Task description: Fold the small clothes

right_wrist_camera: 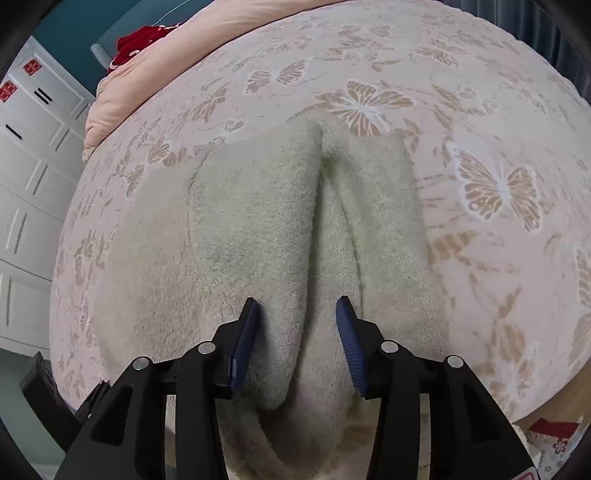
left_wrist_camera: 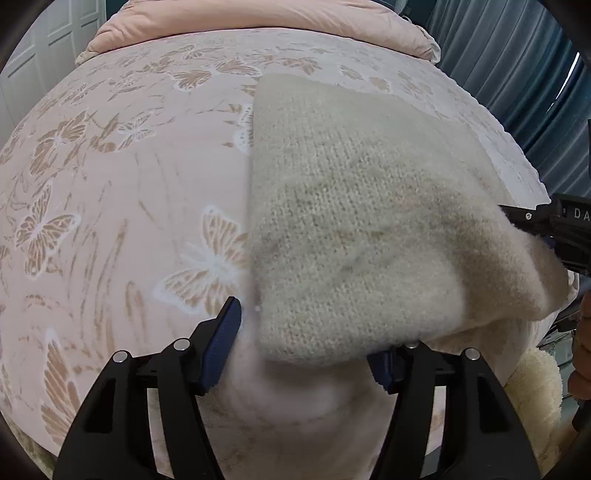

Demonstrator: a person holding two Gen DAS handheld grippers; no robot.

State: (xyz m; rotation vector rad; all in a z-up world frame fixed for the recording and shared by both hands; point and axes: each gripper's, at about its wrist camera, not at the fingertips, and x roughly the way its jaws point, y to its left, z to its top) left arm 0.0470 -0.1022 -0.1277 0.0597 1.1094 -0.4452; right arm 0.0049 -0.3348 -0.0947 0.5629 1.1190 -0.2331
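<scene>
A cream knitted garment (left_wrist_camera: pixel 354 221) lies on the pink butterfly bed sheet (left_wrist_camera: pixel 110 184), its straight edge running down the middle of the left wrist view. My left gripper (left_wrist_camera: pixel 306 332) stands open at its near corner. The left pad (left_wrist_camera: pixel 221 343) is beside the cloth, and the cloth drapes over the right pad (left_wrist_camera: pixel 384 369). In the right wrist view the garment (right_wrist_camera: pixel 251 229) rises in a long ridge. My right gripper (right_wrist_camera: pixel 297 301) is open astride that ridge, both blue pads apart from it. The right gripper's black body (left_wrist_camera: pixel 569 225) shows at the garment's far right corner.
A folded pink quilt (left_wrist_camera: pixel 258 18) lies at the head of the bed, with teal curtains (left_wrist_camera: pixel 517 74) behind it. White cabinet doors (right_wrist_camera: pixel 29 184) stand to the left. A fluffy cream item (left_wrist_camera: pixel 535 387) and a hand (left_wrist_camera: pixel 581 354) are at the bed's right edge.
</scene>
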